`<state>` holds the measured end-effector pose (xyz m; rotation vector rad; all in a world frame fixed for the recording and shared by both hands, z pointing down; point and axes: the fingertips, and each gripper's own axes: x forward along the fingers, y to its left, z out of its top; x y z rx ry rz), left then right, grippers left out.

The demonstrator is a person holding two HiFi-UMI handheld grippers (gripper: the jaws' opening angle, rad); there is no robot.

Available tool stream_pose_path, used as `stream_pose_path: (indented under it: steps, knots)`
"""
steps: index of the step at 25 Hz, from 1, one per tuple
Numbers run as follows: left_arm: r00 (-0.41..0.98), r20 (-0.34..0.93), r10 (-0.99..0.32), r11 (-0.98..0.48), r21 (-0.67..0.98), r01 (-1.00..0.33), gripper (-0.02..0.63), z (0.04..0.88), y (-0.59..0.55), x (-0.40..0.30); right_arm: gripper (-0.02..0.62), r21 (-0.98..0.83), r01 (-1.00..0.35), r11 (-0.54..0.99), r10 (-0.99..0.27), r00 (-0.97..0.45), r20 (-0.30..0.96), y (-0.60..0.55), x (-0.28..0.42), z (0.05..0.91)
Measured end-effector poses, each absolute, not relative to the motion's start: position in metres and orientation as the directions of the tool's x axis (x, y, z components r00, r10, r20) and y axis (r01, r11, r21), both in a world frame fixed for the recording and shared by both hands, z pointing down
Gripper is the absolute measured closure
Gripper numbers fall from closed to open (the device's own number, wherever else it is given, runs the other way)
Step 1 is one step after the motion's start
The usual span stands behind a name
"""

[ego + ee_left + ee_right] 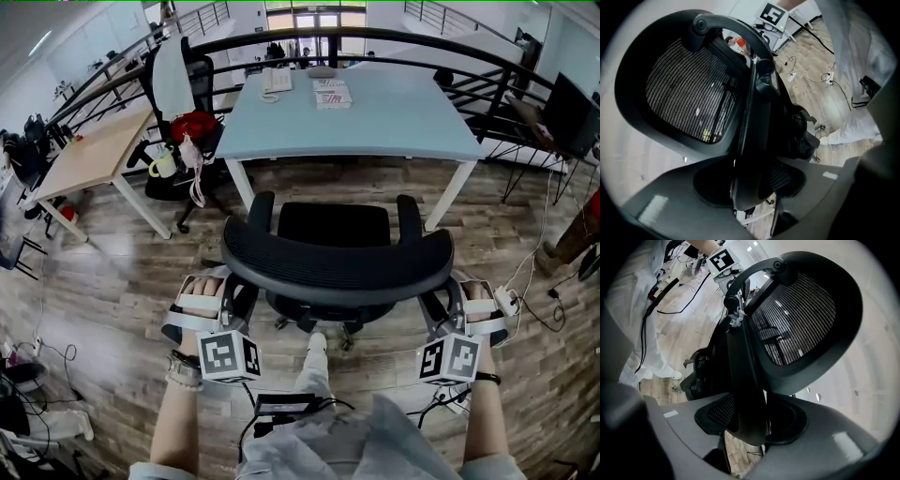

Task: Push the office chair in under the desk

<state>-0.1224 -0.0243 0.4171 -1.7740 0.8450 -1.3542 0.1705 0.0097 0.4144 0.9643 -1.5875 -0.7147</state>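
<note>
A black mesh-backed office chair (335, 246) stands on the wood floor just in front of me, its seat facing the pale blue desk (375, 117); the seat's front is at the desk's near edge. My left gripper (230, 298) is shut on the left edge of the chair's curved backrest, and my right gripper (448, 300) is shut on its right edge. In the left gripper view the backrest frame (754, 108) runs down between the jaws of the left gripper (747, 183). The right gripper view shows the same, with the frame (745, 357) clamped in the right gripper (750, 418).
Another chair with a red bag (190, 127) stands left of the desk, beside a wooden table (94, 155). A power strip and cables (511, 300) lie on the floor at right. A keyboard (277, 80) and a box (332, 93) sit on the desk. A railing (394, 42) runs behind.
</note>
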Motion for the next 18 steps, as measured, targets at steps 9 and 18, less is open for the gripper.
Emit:
stream_pose_path:
  steps: [9,18]
  knots:
    - [0.245,0.481,-0.842,-0.509,-0.858,-0.064,0.43,0.419,-0.066,-0.113,0.382,0.847,-0.211,0.487,-0.872,-0.062,0.486,-0.031,0.181,0.416]
    - [0.259,0.488,-0.834,-0.517,-0.854,-0.059,0.43,0.421,-0.123,-0.107,0.383,0.843,-0.221,0.49,-0.868,-0.032,0.496,-0.086,0.187,0.42]
